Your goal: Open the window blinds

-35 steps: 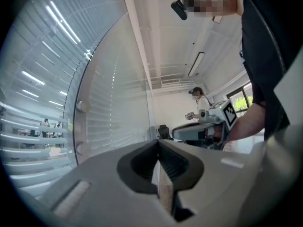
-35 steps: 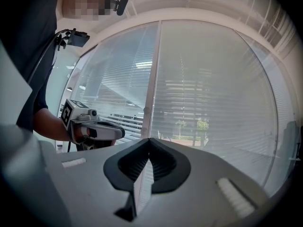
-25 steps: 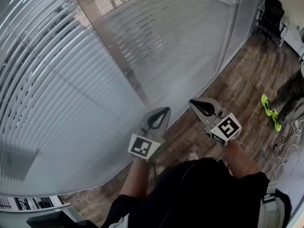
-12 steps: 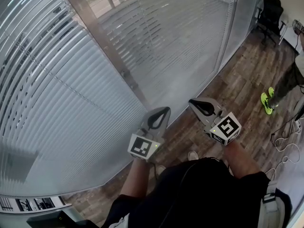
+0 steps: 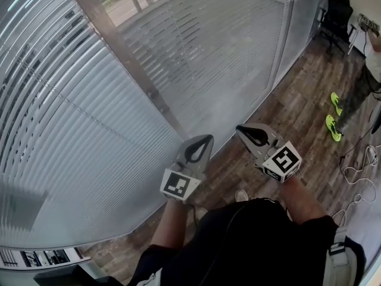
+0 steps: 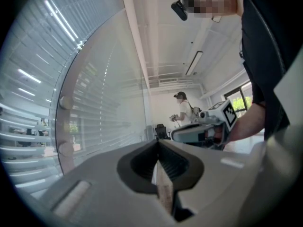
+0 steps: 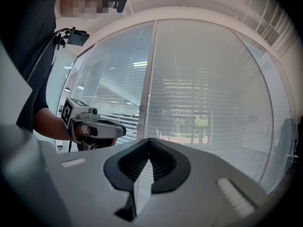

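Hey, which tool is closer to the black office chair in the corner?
Right. The right tool is on the chair side, though well short of it; the left tool sits beside it, farther from the chair.

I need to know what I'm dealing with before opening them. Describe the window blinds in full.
The window blinds are thin, pale grey horizontal slats, metal or plastic by their look, lowered fully across several tall panels split by a grey upright post. The slats are tilted mostly shut, yet greenery outside shows faintly through the gaps. Reflections suggest they sit behind glass. Neither the left gripper nor the right gripper touches them.
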`<state>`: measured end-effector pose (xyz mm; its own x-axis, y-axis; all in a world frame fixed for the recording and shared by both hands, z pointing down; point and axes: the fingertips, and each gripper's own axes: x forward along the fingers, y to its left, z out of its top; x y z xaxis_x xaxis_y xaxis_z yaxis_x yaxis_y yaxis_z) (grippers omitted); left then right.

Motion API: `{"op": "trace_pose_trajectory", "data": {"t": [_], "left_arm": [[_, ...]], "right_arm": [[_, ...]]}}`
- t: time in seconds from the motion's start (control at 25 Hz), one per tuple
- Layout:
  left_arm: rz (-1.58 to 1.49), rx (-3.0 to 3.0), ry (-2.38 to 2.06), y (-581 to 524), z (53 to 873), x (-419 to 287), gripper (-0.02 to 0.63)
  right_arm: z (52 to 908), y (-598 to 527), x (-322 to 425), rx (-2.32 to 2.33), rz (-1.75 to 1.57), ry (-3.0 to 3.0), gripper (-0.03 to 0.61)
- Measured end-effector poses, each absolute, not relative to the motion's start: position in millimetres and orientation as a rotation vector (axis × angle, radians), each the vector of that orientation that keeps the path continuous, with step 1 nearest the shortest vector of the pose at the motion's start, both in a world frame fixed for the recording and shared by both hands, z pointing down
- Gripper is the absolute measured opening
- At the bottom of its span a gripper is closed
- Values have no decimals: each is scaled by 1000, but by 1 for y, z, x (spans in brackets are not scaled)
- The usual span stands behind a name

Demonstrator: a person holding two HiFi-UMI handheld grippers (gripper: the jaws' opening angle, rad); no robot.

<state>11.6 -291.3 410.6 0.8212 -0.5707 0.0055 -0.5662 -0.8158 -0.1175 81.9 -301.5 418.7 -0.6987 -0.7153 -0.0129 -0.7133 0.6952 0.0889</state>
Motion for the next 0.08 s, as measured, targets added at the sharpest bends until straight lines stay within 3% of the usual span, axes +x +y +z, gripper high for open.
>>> {"op": "trace_pose_trajectory", "data": {"t": [0.08], "left_arm": [[-62, -2892, 905, -289, 414, 12, 3]], "right_arm": [[422, -299, 82, 1211, -136, -2870, 6]]}}
